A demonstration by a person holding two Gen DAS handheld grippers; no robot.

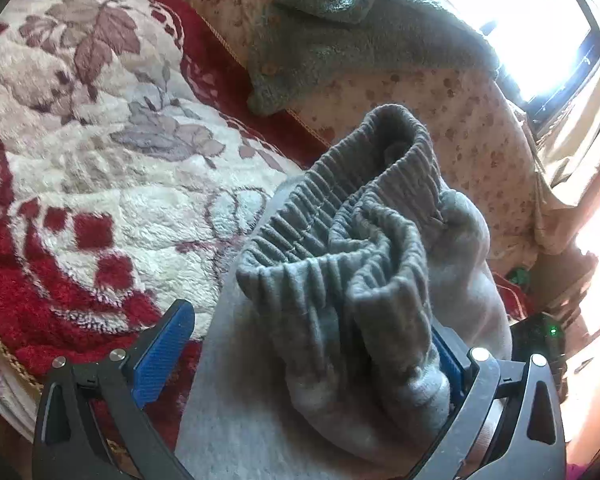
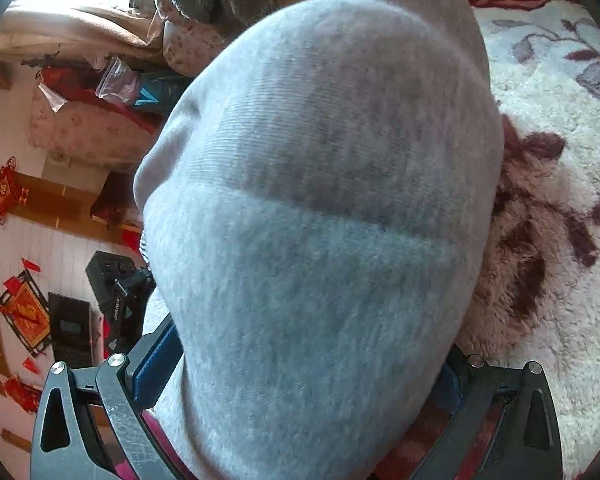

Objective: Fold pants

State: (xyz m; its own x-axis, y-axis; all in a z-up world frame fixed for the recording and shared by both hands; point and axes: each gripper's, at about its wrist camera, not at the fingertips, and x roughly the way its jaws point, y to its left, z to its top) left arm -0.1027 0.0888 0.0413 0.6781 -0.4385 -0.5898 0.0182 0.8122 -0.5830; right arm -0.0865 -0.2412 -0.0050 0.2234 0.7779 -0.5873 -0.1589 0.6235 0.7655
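Here your wide-open left claw straddles the soft grey fleece pants, ribbed waistband bunched, while your right claw's grip is hidden.

Your left gripper has its jaws spread wide, and the grey pants lie bunched between them. The ribbed elastic waistband curls up ahead of the blue pads, and the cloth presses against the right-hand pad, though it seems draped there, not pinched. Under the pants lies a red and cream floral blanket. Further off, a dark grey towel sits crumpled on a speckled cover.
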